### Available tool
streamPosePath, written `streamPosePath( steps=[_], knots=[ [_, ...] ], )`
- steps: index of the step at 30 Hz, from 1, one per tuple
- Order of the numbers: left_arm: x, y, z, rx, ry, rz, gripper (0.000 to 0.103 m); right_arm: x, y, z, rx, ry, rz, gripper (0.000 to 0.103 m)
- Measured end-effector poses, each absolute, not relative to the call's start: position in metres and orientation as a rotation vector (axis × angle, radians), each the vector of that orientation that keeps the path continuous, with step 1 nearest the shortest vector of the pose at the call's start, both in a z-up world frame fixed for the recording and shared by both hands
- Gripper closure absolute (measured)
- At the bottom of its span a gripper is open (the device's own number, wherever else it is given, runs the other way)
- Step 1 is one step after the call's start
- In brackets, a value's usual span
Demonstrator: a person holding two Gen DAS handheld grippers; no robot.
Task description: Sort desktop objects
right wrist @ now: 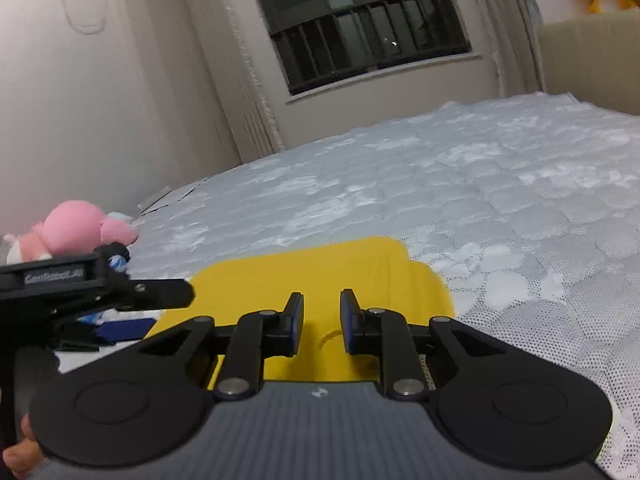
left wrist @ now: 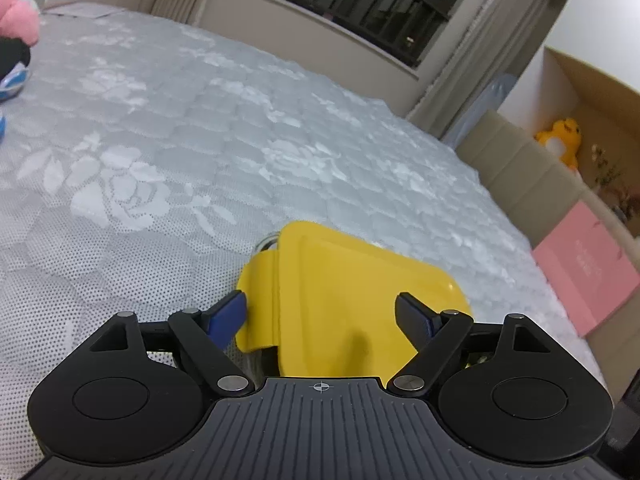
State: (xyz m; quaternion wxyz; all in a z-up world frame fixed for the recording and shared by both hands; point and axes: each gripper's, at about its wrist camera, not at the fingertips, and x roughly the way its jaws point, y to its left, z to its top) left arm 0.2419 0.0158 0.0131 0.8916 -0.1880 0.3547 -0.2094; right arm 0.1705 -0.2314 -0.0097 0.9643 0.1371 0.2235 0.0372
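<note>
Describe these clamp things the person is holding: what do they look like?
Each is matt black plastic: a ribbed grey-black body, two round discs, and hinged linkage bars with silver pins. The left gripper and right gripper end in short fingers with blue pads. White lettering marks the left gripper's side.

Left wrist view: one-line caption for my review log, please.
Left gripper straddles a yellow lid on the quilted bed, jaws wide.

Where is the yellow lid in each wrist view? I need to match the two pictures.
Left wrist: the yellow lid sits low centre, between the left tool's wide-set fingers.
Right wrist: the lid is low centre-left, beyond the right tool.
Shared landmark: the dark barred window at the top.
</note>
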Motion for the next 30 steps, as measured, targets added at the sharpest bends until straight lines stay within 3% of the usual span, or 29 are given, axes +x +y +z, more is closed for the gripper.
streamPosePath(
  steps=[6,11,14,18,30],
  knots=[
    [0.234,0.052,0.033,-0.642,0.630,-0.580,0.023,0.183,-0.220,-0.009,0.305,0.468,0.125,0.082],
    [0.245,0.020,0.013,-0.614,0.754,-0.680,0.023,0.178,-0.221,-0.007,0.349,0.433,0.100,0.083],
    [0.252,0.016,0.006,-0.584,0.763,-0.641,0.024,0.160,-0.245,-0.001,0.401,0.348,-0.072,0.077],
    [0.255,0.023,0.009,-0.587,0.746,-0.616,0.024,0.168,-0.279,-0.021,0.583,0.435,-0.101,0.068],
    [0.251,0.026,0.010,-0.541,0.681,-0.608,0.022,0.191,-0.254,-0.018,0.460,0.422,-0.062,0.063]
  ],
)
